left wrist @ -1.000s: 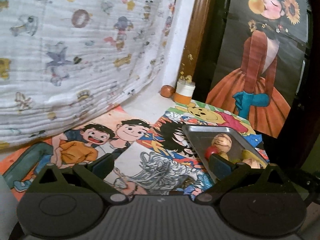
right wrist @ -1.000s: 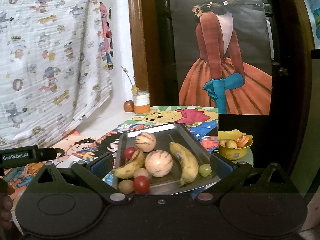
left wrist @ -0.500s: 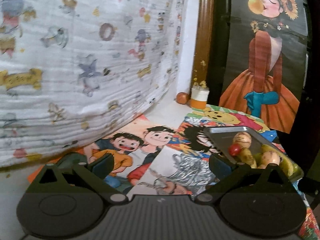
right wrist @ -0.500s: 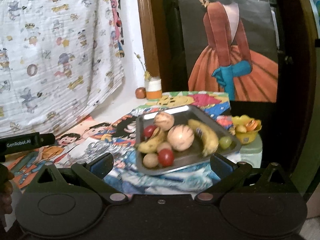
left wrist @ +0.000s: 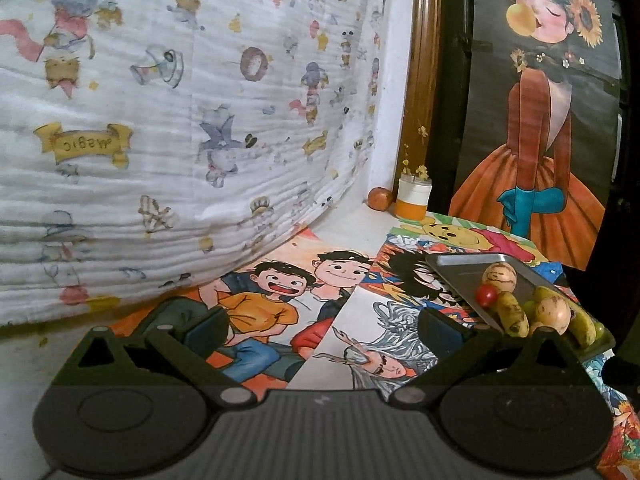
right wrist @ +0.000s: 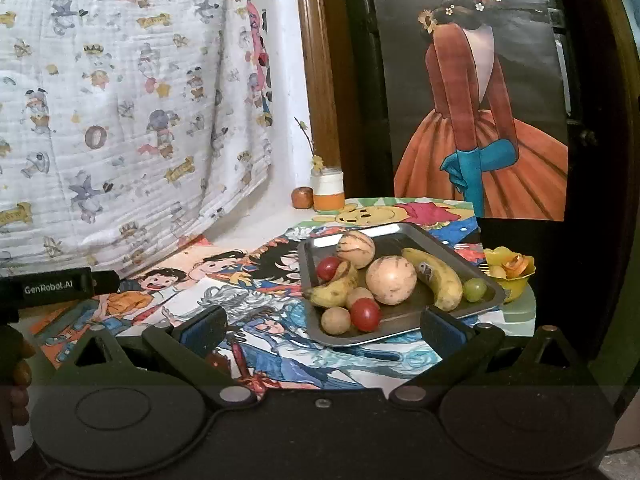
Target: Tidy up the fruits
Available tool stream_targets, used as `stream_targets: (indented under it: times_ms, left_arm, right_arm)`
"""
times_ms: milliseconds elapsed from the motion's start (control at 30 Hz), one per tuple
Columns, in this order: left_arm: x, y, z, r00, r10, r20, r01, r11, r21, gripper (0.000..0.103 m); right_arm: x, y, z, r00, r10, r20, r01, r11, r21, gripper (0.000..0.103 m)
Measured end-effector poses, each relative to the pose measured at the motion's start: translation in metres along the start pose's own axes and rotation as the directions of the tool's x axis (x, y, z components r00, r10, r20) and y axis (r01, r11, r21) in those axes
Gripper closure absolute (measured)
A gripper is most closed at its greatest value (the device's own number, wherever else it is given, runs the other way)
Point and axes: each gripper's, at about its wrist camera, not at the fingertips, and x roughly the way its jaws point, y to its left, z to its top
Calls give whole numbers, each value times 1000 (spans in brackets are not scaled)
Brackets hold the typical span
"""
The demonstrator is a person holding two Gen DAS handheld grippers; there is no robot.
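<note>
A metal tray (right wrist: 406,236) sits on a table covered in cartoon posters. It holds two bananas (right wrist: 434,276), two striped round melons (right wrist: 390,280), two red tomatoes (right wrist: 365,314), a green grape (right wrist: 475,289) and small brown fruits (right wrist: 335,320). My right gripper (right wrist: 320,326) is open and empty, just in front of the tray. My left gripper (left wrist: 322,330) is open and empty, over the posters to the left of the tray (left wrist: 460,270). The left gripper's body (right wrist: 56,286) shows at the left of the right wrist view.
A yellow bowl (right wrist: 510,268) with fruit pieces stands right of the tray on a green stand. A white-and-orange jar (right wrist: 328,190) and a small brown fruit (right wrist: 302,197) stand at the back by the wall. A patterned cloth (left wrist: 180,100) hangs left.
Both grippers have pulled back and risen away from the tray, so it looks smaller and farther off. The left gripper has also shifted left. Both stay open.
</note>
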Motion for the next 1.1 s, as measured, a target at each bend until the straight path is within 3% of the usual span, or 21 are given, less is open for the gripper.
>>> stream_targets:
  times_ms: [500,700,1100]
  left_arm:
    - [-15,18,-19,999,-41,9,41,999,16,0]
    - [-25,23,-29,998,-63,2,63,998,30,0]
    - [-38,30,-38,996,-90,-12,90,996,18,0]
  right_arm:
    - [-9,11,-10,999,-2,47,0,1000,31,0]
    - [-12,12,-15,999,-46,9,45,998,46,0]
    - [-23,22,-25,999,-30,11,31,999,-21,0]
